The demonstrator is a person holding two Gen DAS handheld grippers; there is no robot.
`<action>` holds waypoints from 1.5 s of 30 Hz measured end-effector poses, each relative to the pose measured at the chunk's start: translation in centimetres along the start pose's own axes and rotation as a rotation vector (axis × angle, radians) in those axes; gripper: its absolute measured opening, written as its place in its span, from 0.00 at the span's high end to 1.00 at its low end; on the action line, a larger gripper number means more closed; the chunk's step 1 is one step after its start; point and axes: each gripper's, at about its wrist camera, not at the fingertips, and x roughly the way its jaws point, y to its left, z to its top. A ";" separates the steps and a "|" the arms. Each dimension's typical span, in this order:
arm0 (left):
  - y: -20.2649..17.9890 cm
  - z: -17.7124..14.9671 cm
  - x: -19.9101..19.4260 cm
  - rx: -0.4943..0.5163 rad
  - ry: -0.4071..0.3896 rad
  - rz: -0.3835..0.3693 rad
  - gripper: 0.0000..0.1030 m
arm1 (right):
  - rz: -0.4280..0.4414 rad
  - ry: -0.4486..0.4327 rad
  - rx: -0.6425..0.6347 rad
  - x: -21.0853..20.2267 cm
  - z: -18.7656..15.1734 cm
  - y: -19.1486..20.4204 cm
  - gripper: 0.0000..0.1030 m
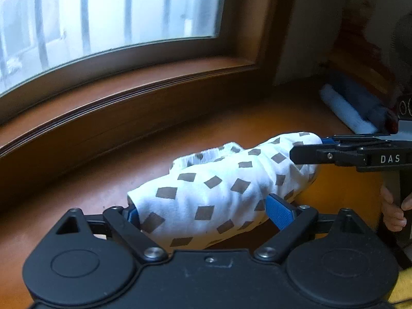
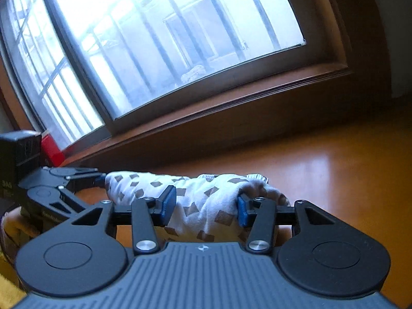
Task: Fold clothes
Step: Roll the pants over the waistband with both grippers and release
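- Left tongs (image 1: 203,212) are gripping the wide spotted garment (image 1: 219,195); right tongs (image 2: 206,206) are clamping its other end.
- Window (image 1: 103,13) is filling the upper left; rolled cloths (image 1: 350,110) are lying at right on the counter (image 1: 257,118).

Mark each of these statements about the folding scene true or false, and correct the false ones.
1. The garment is white with brown squares. True.
2. Both grippers have the garment between their fingers. True: the left gripper at one end, the right gripper at the other.
3. The garment lies spread flat. False: it is bunched into a roll.
4. The window is behind the garment. True.
5. The surface is blue. False: orange-brown.
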 end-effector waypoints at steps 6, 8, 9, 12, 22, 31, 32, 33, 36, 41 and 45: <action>2.0 4.1 2.5 -0.037 -0.051 0.071 0.11 | 0.026 -0.032 0.046 3.7 3.6 -2.9 0.50; 2.7 5.5 3.6 -0.041 -0.071 0.124 0.11 | 0.025 -0.055 0.055 4.9 4.6 -3.9 0.50; 3.0 6.0 4.3 -0.036 -0.076 0.155 0.11 | 0.025 -0.066 0.060 5.5 5.1 -4.3 0.50; 3.7 7.2 6.6 0.007 -0.065 0.246 0.11 | -0.031 -0.088 0.006 7.6 5.7 -4.9 0.50; 4.0 6.5 10.4 0.023 -0.023 0.349 0.00 | -0.266 -0.049 -0.226 13.1 3.7 -4.2 0.41; 5.0 4.1 9.6 -0.089 0.037 0.229 0.00 | -0.211 0.034 0.041 11.6 2.2 -5.8 0.24; 4.7 3.7 9.2 -0.078 0.045 0.223 0.00 | -0.203 0.043 0.060 11.0 1.8 -5.5 0.24; 4.2 3.2 8.7 -0.065 0.051 0.217 0.00 | -0.199 0.051 0.064 10.1 1.3 -5.0 0.24; 2.7 1.5 6.6 -0.025 0.065 0.201 0.01 | -0.191 0.075 0.056 7.4 -0.6 -3.1 0.24; 1.1 -0.4 2.1 -0.018 0.016 0.163 0.01 | -0.156 0.137 0.098 1.6 -5.3 1.1 0.25; 1.0 -0.4 -0.6 -0.045 -0.047 0.116 0.01 | -0.191 0.087 -0.006 -3.7 -8.0 6.0 0.25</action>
